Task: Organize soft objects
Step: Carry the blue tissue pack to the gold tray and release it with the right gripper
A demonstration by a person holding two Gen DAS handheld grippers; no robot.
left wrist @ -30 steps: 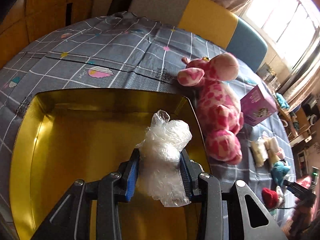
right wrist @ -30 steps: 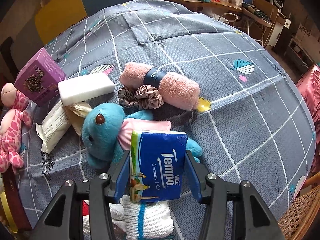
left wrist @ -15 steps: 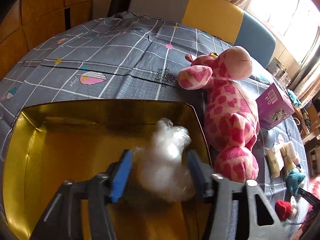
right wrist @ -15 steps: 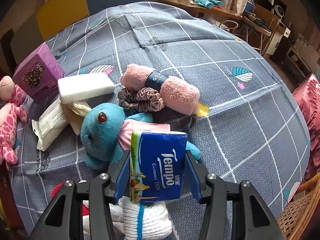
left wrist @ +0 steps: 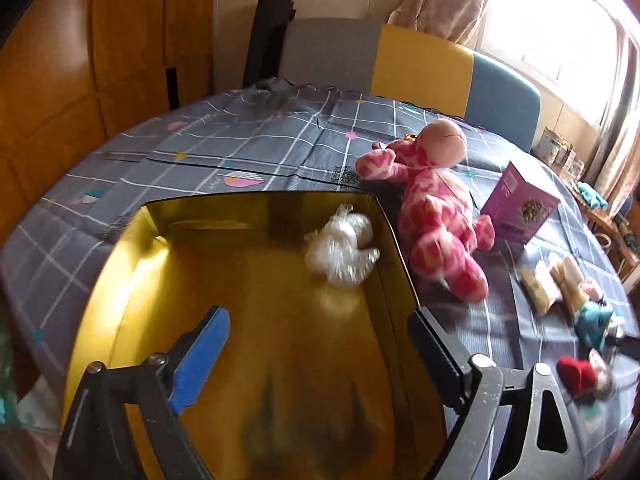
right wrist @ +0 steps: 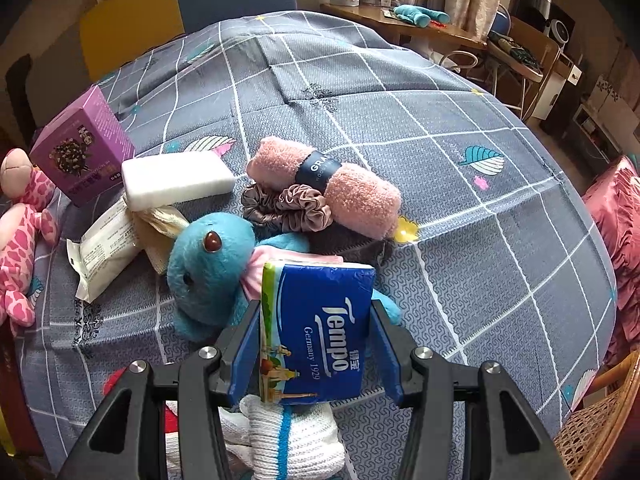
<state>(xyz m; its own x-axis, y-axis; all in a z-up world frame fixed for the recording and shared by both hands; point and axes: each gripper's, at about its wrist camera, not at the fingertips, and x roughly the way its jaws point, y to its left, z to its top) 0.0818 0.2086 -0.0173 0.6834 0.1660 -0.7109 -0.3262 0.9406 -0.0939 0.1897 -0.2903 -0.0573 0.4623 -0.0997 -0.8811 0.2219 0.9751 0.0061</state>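
Observation:
In the left wrist view my left gripper (left wrist: 320, 344) is open and empty above the near part of the gold tin box (left wrist: 120, 280). A crumpled clear plastic bag (left wrist: 344, 250) lies inside the box at its far right corner. A pink giraffe plush (left wrist: 440, 216) lies right of the box. In the right wrist view my right gripper (right wrist: 314, 340) is shut on a blue Tempo tissue pack (right wrist: 316, 328), held above a blue plush toy (right wrist: 212, 268). A pink rolled towel (right wrist: 324, 188), a scrunchie (right wrist: 288, 208) and white socks (right wrist: 280, 440) lie nearby.
A purple box (right wrist: 82, 144), a white sponge block (right wrist: 176, 178) and a white wrapped packet (right wrist: 106, 248) lie on the grey checked tablecloth (right wrist: 460, 200). A red item (left wrist: 574, 372) sits near the right edge. Chairs stand behind the table. A wicker chair (right wrist: 600, 432) is at lower right.
My left gripper has opened and let go of the plastic bag, which now lies in the box, and has drawn back. The right gripper still holds the tissue pack, nearly still.

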